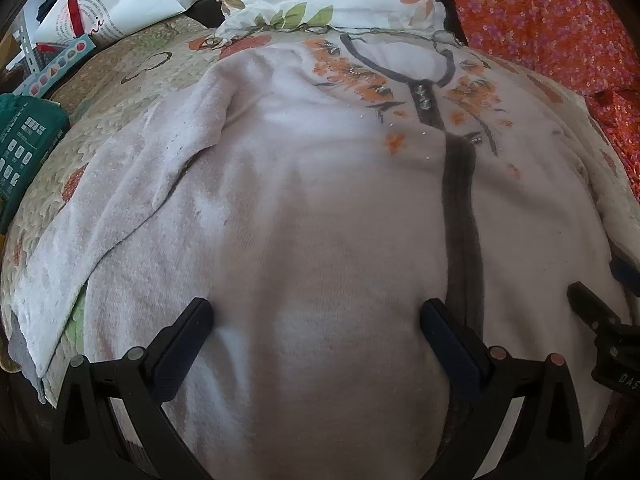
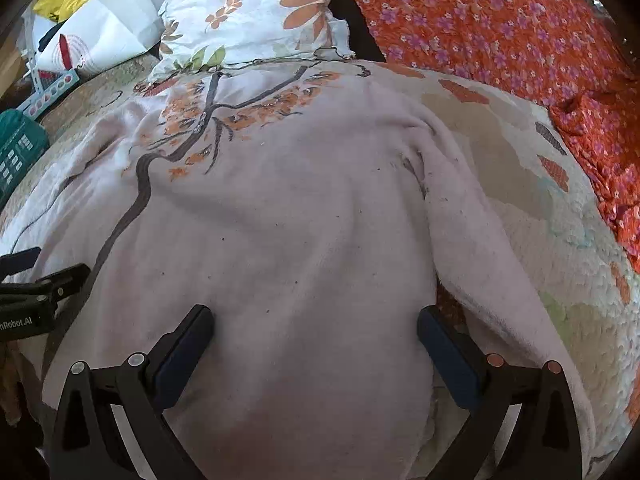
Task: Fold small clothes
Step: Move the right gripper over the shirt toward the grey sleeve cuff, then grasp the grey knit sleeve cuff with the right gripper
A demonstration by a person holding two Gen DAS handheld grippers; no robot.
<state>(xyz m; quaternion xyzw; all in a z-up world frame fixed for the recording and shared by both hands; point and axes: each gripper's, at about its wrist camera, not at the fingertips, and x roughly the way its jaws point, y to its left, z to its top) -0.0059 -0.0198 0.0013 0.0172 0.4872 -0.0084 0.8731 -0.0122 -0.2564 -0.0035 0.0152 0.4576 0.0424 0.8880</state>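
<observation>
Pale pink fleece top (image 1: 304, 208) with orange flower print lying spread on patterned quilted bed cover (image 2: 520, 184); left gripper (image 1: 316, 328) and right gripper (image 2: 314, 332) hovering, possibly touching it, jaws apart.

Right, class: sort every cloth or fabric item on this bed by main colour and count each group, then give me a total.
Pale pink: 1, the sweater
White with orange flowers: 1, the pillow
Orange-red with purple flowers: 1, the sheet
Beige with orange patches: 1, the blanket
Total: 4
</observation>
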